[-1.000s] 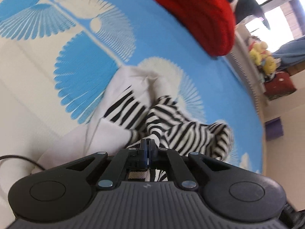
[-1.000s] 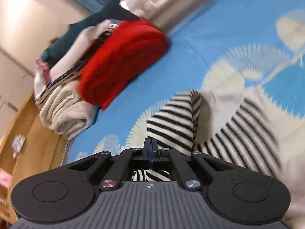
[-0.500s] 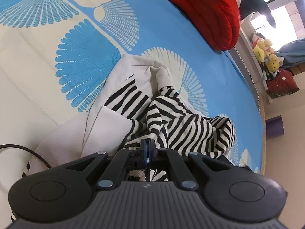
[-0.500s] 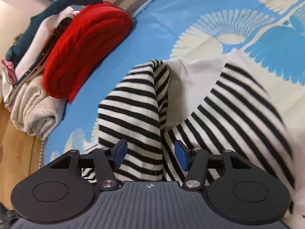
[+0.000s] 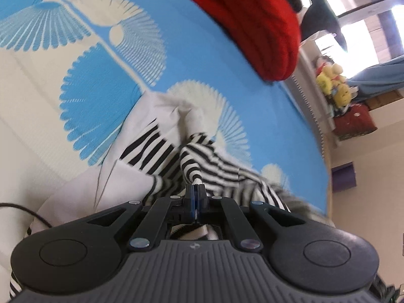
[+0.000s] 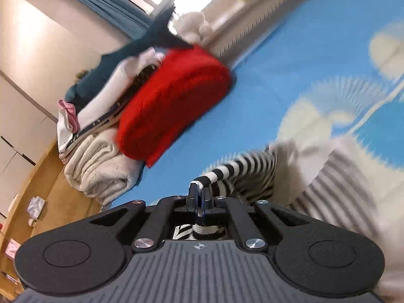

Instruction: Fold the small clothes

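Striped garment [image 5: 207, 161] on bedspread [image 5: 227, 58], folded blanket pile [image 6: 174, 101] beyond it.

Red knit blanket [image 6: 174, 101] atop folded beige towels [image 6: 101, 166] on blue fan-patterned bedspread [image 5: 202, 58]

Left claw [image 5: 195, 197] clamped, pitched down; right claw [image 6: 200, 198] clamped.

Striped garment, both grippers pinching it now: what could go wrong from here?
1. The right gripper pinches only a thin edge of the striped garment; it may slip free under tension.
2. The left gripper holds bunched fabric, so the fold may come out crooked.
3. The red folded blanket lies close; a wide swing could snag it.
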The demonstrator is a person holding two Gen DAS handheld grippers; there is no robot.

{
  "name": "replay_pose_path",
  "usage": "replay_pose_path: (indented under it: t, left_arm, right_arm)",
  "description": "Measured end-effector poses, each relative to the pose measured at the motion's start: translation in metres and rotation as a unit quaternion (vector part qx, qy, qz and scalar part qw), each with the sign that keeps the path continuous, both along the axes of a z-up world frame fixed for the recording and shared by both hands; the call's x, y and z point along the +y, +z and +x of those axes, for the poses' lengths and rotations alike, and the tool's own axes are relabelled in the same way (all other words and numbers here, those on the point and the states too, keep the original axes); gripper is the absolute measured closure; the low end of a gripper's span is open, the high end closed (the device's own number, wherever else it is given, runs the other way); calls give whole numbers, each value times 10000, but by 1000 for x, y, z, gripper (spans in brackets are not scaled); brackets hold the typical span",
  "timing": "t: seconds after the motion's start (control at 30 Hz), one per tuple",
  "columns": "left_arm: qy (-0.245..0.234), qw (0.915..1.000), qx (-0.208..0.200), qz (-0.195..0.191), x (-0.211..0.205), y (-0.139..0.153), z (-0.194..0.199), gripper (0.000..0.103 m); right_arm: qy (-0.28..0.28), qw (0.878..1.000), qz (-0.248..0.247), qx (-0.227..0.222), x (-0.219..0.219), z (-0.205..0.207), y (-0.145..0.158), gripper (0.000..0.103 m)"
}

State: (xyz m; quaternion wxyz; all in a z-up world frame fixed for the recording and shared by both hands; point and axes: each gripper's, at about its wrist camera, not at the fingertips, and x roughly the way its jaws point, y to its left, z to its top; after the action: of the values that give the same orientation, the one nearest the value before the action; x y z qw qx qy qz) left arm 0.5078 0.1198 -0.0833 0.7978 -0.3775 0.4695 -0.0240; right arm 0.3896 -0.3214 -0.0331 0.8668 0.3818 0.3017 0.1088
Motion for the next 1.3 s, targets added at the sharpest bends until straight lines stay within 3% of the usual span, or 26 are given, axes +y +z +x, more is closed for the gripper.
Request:
replay_pose_path:
  t: [0.07,0.13,0.23,0.3,0.37,0.43,0.47,0.5,0.57,0.67,0.7,0.73,0.77,0.8,0.9,1.0,1.07,1.13,1.2,1.23,1.3]
  left_arm:
    - [-6,10000,-25,65,1,3,-1,102]
    - [-36,9996,167,236,3,0,-2,102]
    - [-59,9956,803,477,9,-17,-5,100]
    - [235,9923,1176,320,19,-29,-9,92]
    - [397,9917,1224,29,25,-34,-12,88]
    - [340,9928,1153,-5,22,-33,-11,80]
    - [315,9937,1077,-29,20,-32,-10,76]
    - [257,9946,1000,-78,16,-31,-8,69]
    - [109,9953,957,-58,6,-31,-5,69]
    - [-90,9938,1059,313,-9,-34,-2,69]
    - [-172,9924,1117,491,-13,-36,-2,70]
    - [-214,9914,1147,586,-16,-39,-2,80]
    - [-250,9910,1150,639,-18,-41,-3,98]
    - [-272,9911,1117,667,-19,-41,-3,102]
    - [-293,9943,721,729,-21,-25,-6,102]
    - [-456,9960,278,717,-23,-5,-8,102]
    - [-537,9934,485,886,-23,-12,-6,102]
    - [-404,9882,1136,947,-13,-38,-7,101]
    - [-207,9833,1580,881,-2,-56,-7,88]
    - [-109,9831,1628,832,3,-58,-9,82]
    - [-155,9851,1461,897,2,-48,-7,81]
  right_arm:
    - [-209,9988,-139,419,-8,-16,9,102]
    - [-333,9912,-638,1111,-8,-27,2,101]
    - [-153,9718,-1085,2086,-8,-31,-44,97]
    - [-275,9539,-1162,2753,-13,-32,-71,97]
    - [-260,9600,-967,2615,-20,-28,-73,89]
    - [-150,9691,-1153,2175,-19,-16,-67,65]
    - [-115,9709,-1237,2048,-19,-15,-68,60]
    - [-86,9709,-1246,2044,-19,-14,-70,57]
    - [-76,9698,-1036,2207,-22,-14,-78,57]
    - [-65,9661,-868,2429,-21,-9,-91,57]
    - [-75,9655,-908,2438,-19,-8,-98,60]
    - [-70,9653,-946,2433,-18,-7,-100,71]
    - [-26,9658,-965,2408,-17,-6,-101,81]
    - [46,9670,-970,2358,-16,-4,-102,103]
    - [-307,9729,-930,2095,-23,-8,-88,103]
    - [-781,9827,-836,1456,-36,-18,-51,103]
    - [-852,9836,-1012,1226,-41,-21,-39,103]
    - [-655,9770,-1166,1661,-42,-13,-54,102]
    - [-343,9594,-1156,2549,-39,-7,-85,99]
    - [-251,9495,-1122,2920,-38,-7,-98,91]
    - [-338,9433,-1134,3102,-37,-9,-105,82]
